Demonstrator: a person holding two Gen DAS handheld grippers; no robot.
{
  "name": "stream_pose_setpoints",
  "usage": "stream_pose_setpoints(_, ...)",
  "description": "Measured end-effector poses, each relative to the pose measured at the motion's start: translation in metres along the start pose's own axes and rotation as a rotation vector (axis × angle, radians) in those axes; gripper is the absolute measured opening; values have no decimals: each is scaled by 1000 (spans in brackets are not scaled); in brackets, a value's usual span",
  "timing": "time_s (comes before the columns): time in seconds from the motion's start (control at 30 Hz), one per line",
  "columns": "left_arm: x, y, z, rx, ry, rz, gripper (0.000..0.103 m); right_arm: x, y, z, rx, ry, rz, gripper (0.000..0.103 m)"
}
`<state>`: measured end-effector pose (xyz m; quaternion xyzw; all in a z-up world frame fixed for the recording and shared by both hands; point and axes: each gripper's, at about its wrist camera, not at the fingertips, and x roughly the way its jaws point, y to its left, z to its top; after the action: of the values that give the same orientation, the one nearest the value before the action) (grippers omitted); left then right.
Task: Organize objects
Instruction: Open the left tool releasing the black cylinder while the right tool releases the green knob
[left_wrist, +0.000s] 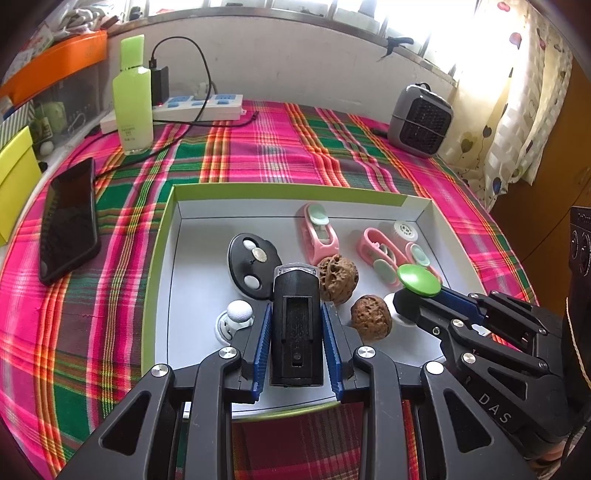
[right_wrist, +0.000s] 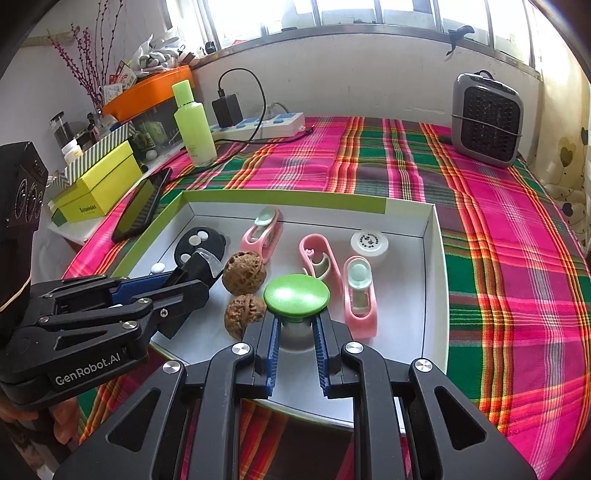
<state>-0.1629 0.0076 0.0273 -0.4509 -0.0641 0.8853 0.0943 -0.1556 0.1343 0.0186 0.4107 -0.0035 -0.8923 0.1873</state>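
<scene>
A white tray with a green rim (left_wrist: 159, 277) (right_wrist: 439, 280) lies on the plaid cloth. My left gripper (left_wrist: 296, 308) (right_wrist: 192, 277) is shut on a black light with a clear lens (left_wrist: 297, 280) (right_wrist: 201, 266), held over the tray's near left part. My right gripper (right_wrist: 295, 321) (left_wrist: 406, 295) is shut on the stem under a green-capped knob (right_wrist: 296, 295) (left_wrist: 419, 278), just right of two walnuts (left_wrist: 338, 278) (right_wrist: 243, 314). Also in the tray are pink clips (left_wrist: 319, 236) (right_wrist: 360, 299), a black oval piece (left_wrist: 249, 266) (right_wrist: 201, 240), a white ball (left_wrist: 238, 312) and a white round lid (right_wrist: 369, 243).
A dark phone (left_wrist: 70, 221) lies left of the tray. Behind it stand a green bottle (left_wrist: 133, 99) and a power strip with a charger (left_wrist: 195, 107). A grey heater (left_wrist: 421, 122) sits at the back right. A yellow box (right_wrist: 99, 184) is on the left shelf.
</scene>
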Motion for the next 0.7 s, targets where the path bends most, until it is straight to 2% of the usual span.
stream_pose_setpoints(0.7, 8, -1, 1, -6, 14, 5, 25, 5, -4, 0, -7, -7, -35, 18)
